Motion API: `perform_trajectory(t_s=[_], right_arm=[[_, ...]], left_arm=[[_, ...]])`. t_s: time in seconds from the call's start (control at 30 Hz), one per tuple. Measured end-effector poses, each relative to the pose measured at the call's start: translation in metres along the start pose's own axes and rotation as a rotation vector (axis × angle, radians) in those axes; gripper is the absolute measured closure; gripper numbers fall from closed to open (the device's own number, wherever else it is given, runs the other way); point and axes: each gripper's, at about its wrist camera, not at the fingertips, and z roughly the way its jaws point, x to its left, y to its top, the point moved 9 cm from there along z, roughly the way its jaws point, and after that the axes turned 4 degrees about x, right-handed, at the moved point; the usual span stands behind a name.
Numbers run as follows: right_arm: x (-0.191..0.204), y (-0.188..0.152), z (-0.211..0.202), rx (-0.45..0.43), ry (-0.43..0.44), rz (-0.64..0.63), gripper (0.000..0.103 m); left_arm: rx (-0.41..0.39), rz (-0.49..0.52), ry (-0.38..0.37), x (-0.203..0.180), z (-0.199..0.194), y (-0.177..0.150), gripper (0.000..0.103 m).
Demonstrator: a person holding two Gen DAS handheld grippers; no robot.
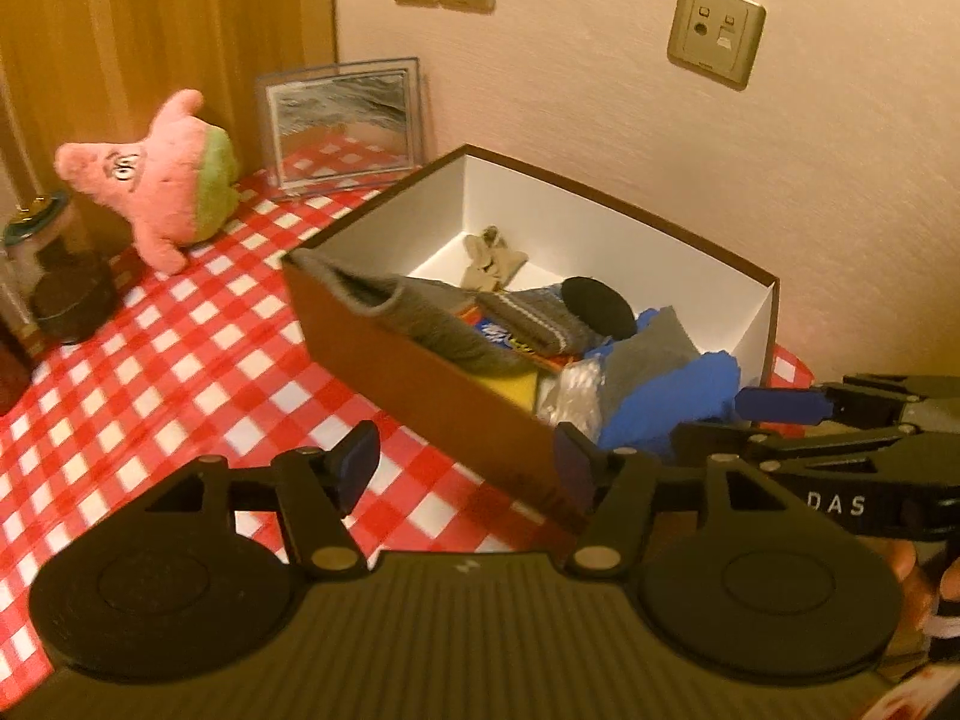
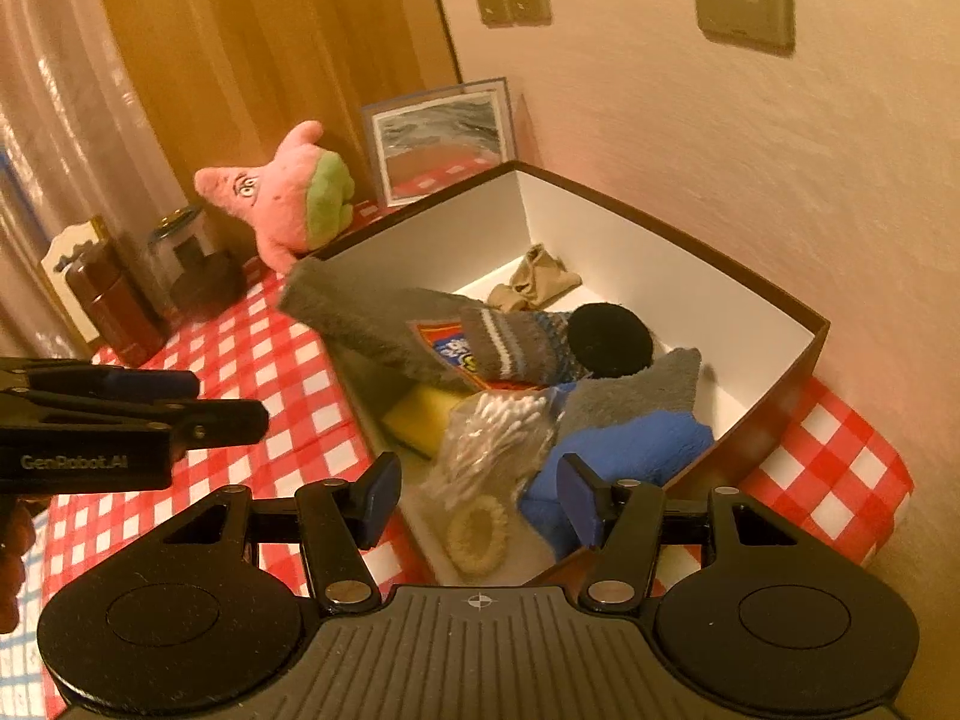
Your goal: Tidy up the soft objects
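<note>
- Standing on the red-checked tablecloth (image 1: 180,360): a jar (image 1: 42,264), pink starfish plush (image 1: 162,180), framed picture (image 1: 345,120).
- Brown box (image 1: 420,384) against the wall, holding grey socks (image 1: 432,318) and blue cloth (image 2: 630,450).
- Left gripper (image 1: 465,459) and right gripper (image 2: 480,498) gape, empty.

Brown box (image 1: 420,384) of soft items sits beside pink plush (image 1: 162,180).

Red-white checked tablecloth (image 1: 180,372), brown box (image 1: 420,384), pink plush (image 1: 162,180).
</note>
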Motion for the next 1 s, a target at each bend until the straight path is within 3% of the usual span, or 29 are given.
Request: perform_trajectory(t_s=[0.23,0.43,0.67,1.0], right_arm=[[0.031,-0.016,-0.018,-0.017,-0.002,-0.039,0.045],[0.065,-0.045,-0.037,-0.011,0.007,-0.055,0.045],[0.113,-0.101,-0.064,0.004,0.027,-0.044,0.045],[0.179,-0.205,-0.124,-0.042,0.008,-0.025,0.045]], left_arm=[[-0.028,-0.005,0.055,0.021,-0.041,-0.036,0.036],[-0.024,-0.029,0.085,0.041,-0.082,-0.085,0.036],[-0.057,-0.006,0.173,0.054,-0.14,-0.151,0.036],[-0.085,-0.051,0.159,0.062,-0.233,-0.261,0.036]])
